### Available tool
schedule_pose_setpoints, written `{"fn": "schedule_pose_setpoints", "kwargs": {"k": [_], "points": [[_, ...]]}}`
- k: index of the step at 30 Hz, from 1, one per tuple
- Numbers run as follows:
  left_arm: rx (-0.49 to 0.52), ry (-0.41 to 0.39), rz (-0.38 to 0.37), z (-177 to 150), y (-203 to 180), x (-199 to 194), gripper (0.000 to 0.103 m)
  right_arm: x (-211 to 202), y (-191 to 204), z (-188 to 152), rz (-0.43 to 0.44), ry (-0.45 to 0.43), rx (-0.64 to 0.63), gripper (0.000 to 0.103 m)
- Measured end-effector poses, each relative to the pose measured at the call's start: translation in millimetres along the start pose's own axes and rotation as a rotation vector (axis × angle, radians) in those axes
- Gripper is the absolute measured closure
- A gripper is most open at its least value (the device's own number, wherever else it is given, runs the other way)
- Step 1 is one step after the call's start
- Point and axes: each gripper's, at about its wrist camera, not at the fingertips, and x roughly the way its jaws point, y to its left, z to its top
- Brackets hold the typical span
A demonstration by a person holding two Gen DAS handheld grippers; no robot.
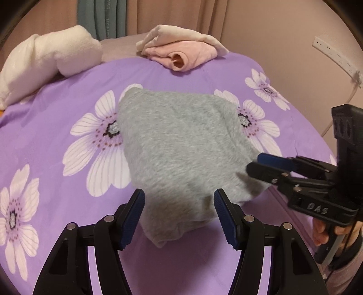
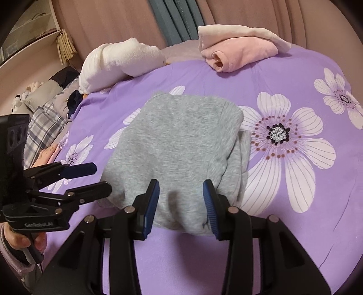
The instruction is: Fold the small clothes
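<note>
1. Your left gripper [image 1: 179, 217] hovers with its jaws apart over the near left corner of the grey garment [image 1: 181, 147]; its pads press on nothing.
2. Your right gripper [image 2: 181, 204] stands narrower over the garment's near edge, and its blue pads look clear of the cloth.
3. The folded grey garment lies flat in the middle of the purple flowered bedspread [image 1: 56, 109], with a layer showing along its right side.
4. Further back on the bed, a folded pink garment [image 2: 240, 54] lies under a cream one [image 2: 238, 31].
5. A white plush toy [image 2: 118, 61] lies to their left, before the curtains [image 2: 127, 20].
</note>
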Motion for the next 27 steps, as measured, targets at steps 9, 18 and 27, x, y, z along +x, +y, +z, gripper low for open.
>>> {"fn": "schedule_pose_setpoints", "kwargs": {"k": [9, 18, 27], "points": [[0.035, 0.045, -0.001, -7, -8, 16, 0.041, 18, -3, -16, -0.041, 0.066, -0.025, 0.063], [0.0, 0.047, 0.013, -7, 4, 11, 0.041, 1, -2, -6, -0.019, 0.031, -0.026, 0.061], [-0.083, -0.011, -0.033, 25, 18, 13, 0.041, 17, -26, 36, 0.0, -0.054, 0.112, 0.059]]}}
